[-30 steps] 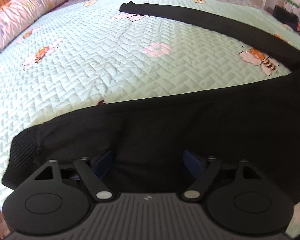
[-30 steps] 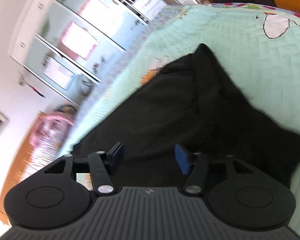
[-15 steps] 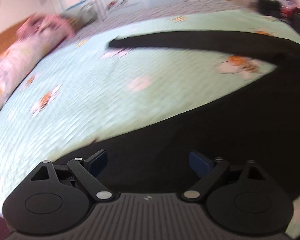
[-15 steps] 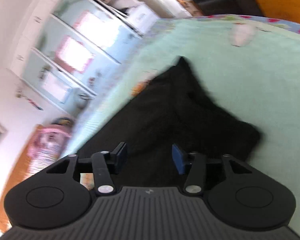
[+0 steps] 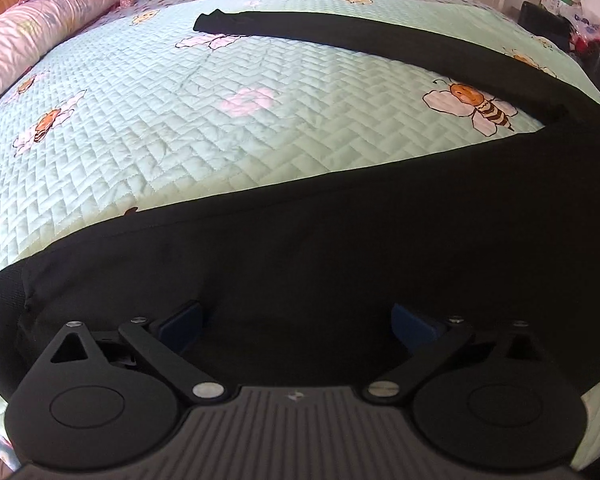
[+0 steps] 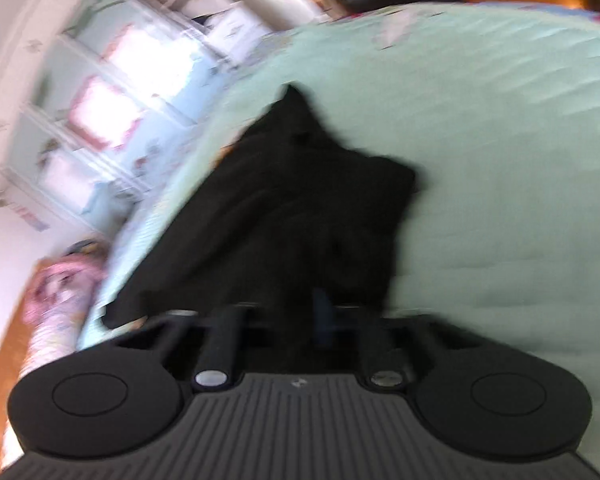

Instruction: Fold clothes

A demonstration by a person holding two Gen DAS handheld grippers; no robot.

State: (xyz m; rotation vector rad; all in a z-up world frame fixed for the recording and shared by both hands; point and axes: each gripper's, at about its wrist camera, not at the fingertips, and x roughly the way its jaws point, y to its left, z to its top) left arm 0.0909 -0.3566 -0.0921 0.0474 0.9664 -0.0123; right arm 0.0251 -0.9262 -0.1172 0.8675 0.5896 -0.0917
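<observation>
One black garment (image 5: 340,248) lies spread on the quilt (image 5: 180,128), a matte knit cloth with a ribbed band at its near left corner. From the garment's right side a long, narrow sleeve (image 5: 380,40) runs flat across the quilt toward the far left, ending in a blunt cuff beside a printed flower. In the right wrist view the same garment (image 6: 300,208) is bunched into soft folds and rises to a peak at its far end; that view is blurred.

The left gripper (image 5: 296,320) hangs over the garment's near edge with its two blue pads (image 5: 180,316) spread wide and opening; cloth lies beneath them, not pinched. The right gripper (image 6: 296,312) has its fingers drawn nearly together and closing; black cloth sits right at the tips, but blur hides whether it is pinched.

The quilt is pale green, stitched in a herringbone pattern and printed with bees and flowers; at least three bees show around the garment. Beyond the quilt's far left edge lies one rolled pink floral blanket (image 5: 28,40).
</observation>
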